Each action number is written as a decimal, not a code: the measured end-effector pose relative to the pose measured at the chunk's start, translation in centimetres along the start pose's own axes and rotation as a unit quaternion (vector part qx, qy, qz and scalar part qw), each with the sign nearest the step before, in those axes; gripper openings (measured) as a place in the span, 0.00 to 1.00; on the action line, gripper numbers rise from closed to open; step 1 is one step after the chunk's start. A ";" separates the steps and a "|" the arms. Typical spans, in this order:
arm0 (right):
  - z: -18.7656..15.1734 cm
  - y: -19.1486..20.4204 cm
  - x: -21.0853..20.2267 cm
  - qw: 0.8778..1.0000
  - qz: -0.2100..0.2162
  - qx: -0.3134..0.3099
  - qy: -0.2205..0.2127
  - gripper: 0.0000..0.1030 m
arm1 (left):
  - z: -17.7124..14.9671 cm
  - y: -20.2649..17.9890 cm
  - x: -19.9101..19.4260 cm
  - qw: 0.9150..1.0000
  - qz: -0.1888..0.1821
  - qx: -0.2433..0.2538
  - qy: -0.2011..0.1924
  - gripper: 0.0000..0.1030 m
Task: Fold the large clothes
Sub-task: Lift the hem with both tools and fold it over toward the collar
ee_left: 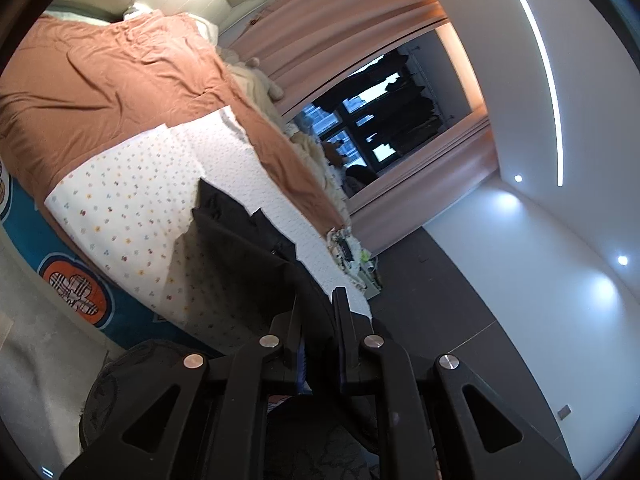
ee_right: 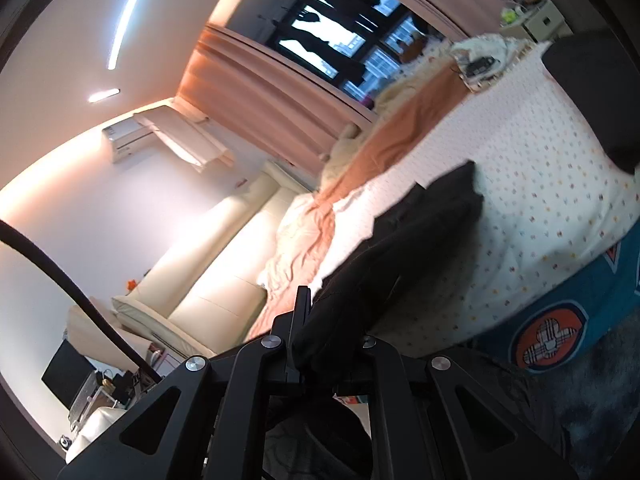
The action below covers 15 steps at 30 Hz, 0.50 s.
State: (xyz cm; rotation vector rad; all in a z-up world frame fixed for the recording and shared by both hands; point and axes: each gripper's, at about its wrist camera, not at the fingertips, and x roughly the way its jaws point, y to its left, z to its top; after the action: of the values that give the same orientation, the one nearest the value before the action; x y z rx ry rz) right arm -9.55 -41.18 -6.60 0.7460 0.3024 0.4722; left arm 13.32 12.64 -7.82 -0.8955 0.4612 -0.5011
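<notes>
Left gripper (ee_left: 316, 312) pinching black garment (ee_left: 240, 236), jaws nearly closed on fabric. Right gripper (ee_right: 320, 316) clamping same garment (ee_right: 420, 232) likewise. Garment hanging lifted above dotted sheet (ee_left: 132, 184) on bed (both views tilted). Risk: thin pinch slipping under cloth weight, or uneven pull skewing fold line.

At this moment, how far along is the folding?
Early to midway, at a guess. Done: nothing clearly folded flat. In hand: the left gripper and right gripper each pinch the black garment, lifted over the dotted sheet. Another dark piece lies on the sheet. Left: laying it down and folding it.
</notes>
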 end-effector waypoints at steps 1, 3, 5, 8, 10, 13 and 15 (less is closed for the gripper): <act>0.0 0.3 -0.3 1.000 0.003 -0.003 -0.002 0.04 | 0.0 -0.4 -0.4 1.000 -0.004 0.002 -0.002 0.12; 0.2 0.6 -0.5 1.000 0.009 -0.007 -0.006 0.04 | 0.1 -0.8 -0.9 1.000 -0.010 0.006 -0.006 0.12; 0.3 0.8 -0.6 1.000 0.009 -0.011 -0.008 0.04 | 0.3 -1.2 -1.4 1.000 -0.015 0.006 -0.011 0.12; 0.6 0.6 -0.3 1.000 0.012 -0.013 -0.011 0.04 | 0.7 -1.8 -1.7 1.000 -0.021 0.010 -0.016 0.12; 0.8 0.4 -0.1 1.000 0.016 -0.016 -0.015 0.04 | 1.1 -2.3 -1.7 0.999 -0.023 0.015 -0.021 0.12; 1.4 -0.1 0.2 0.999 0.025 -0.018 -0.021 0.04 | 1.7 -2.9 -1.4 0.999 -0.024 0.021 -0.029 0.12; 1.9 -0.7 0.8 0.999 0.028 -0.016 -0.028 0.04 | 2.2 -3.0 -0.9 0.999 -0.021 0.021 -0.031 0.12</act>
State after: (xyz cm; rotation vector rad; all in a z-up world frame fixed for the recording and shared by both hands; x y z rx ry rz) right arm -7.89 -42.31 -5.85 0.7362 0.2222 0.5064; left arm 13.24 12.92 -3.98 -0.8797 0.3758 -0.5177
